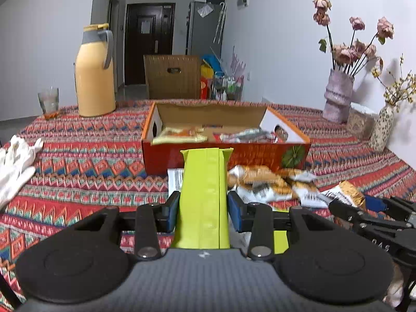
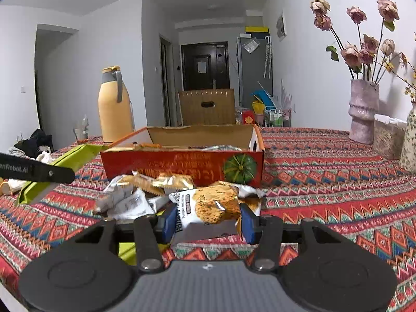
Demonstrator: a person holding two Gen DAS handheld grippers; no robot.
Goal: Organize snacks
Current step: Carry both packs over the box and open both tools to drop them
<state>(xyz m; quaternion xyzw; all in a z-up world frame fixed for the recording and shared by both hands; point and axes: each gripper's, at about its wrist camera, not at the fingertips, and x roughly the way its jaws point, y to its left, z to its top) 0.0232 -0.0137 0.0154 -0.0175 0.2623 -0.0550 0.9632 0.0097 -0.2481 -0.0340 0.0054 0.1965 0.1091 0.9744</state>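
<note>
My left gripper [image 1: 204, 212] is shut on a long lime-green snack packet [image 1: 202, 197], held off the table and pointing at the open red cardboard box [image 1: 187, 160]. The box holds several snack packs. My right gripper [image 2: 206, 221] is shut on a white and orange cracker packet [image 2: 213, 205], just in front of the box [image 2: 182, 167]. More crinkled packets [image 2: 130, 200] lie on the cloth between the grippers and the box. The green packet [image 2: 65, 161] and the left gripper's finger show at the left of the right wrist view.
A yellow thermos jug [image 1: 95, 74] and a glass [image 1: 49, 101] stand at the far left of the patterned tablecloth [image 1: 85, 166]. White gloves [image 1: 15, 166] lie at the left edge. Vases with dried flowers [image 1: 338, 96] stand far right by the wall.
</note>
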